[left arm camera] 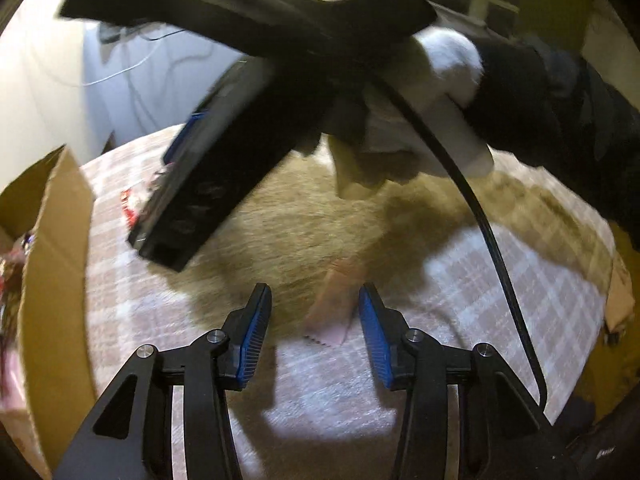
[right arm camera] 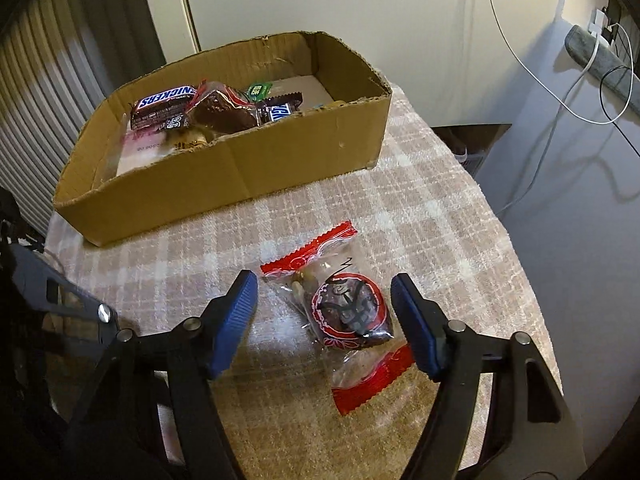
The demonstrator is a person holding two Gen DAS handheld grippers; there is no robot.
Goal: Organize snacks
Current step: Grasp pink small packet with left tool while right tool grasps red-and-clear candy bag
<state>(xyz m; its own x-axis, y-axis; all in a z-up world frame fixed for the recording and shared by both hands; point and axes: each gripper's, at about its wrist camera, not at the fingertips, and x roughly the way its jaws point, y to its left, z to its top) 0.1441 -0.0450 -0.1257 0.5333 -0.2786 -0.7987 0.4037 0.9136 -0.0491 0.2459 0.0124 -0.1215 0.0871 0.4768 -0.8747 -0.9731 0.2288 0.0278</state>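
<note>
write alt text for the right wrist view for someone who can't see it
The right gripper hangs with open jaws on either side of a red-and-clear snack packet lying on a checked tablecloth. Behind it sits a shallow cardboard box already holding a Snickers bar and other wrapped snacks.

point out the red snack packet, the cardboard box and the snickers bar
red snack packet (right arm camera: 347, 312): right wrist view, on its round printed label
cardboard box (right arm camera: 288, 160): right wrist view, on its near outer wall
snickers bar (right arm camera: 166, 98): right wrist view, on the printed name
</note>
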